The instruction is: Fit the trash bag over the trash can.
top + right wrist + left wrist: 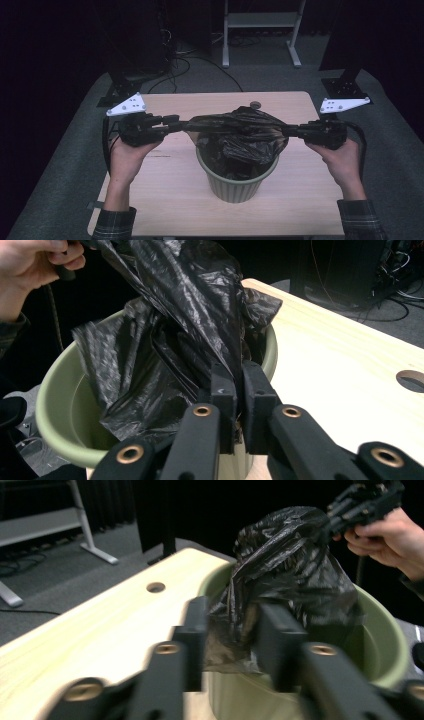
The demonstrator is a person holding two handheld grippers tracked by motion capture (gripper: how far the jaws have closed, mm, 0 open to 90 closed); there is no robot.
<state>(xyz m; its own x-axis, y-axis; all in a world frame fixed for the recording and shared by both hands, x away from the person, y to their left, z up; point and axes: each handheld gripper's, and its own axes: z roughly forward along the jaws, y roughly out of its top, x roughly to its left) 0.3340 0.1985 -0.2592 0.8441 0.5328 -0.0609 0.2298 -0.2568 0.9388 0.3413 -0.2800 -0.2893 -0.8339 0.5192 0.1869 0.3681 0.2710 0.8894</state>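
A green ribbed waste bin [235,187] stands in the middle of the wooden table [170,195]. A black plastic bag [245,132] sits in its mouth, pulled out to both sides. My left gripper [186,125] is at the bag's left end. In the left gripper view its jaws [231,615] stand apart, with loose bag film [295,565] between them above the bin rim [385,625]. My right gripper [292,131] holds the bag's right end. In the right gripper view its jaws [239,375] are pinched on the film [190,305] over the bin [55,405].
A round cable hole [255,105] lies in the table behind the bin. Black stands rise at the far left corner [120,90] and far right corner [345,85]. A white desk frame [260,20] and floor cables [175,65] lie beyond on grey carpet.
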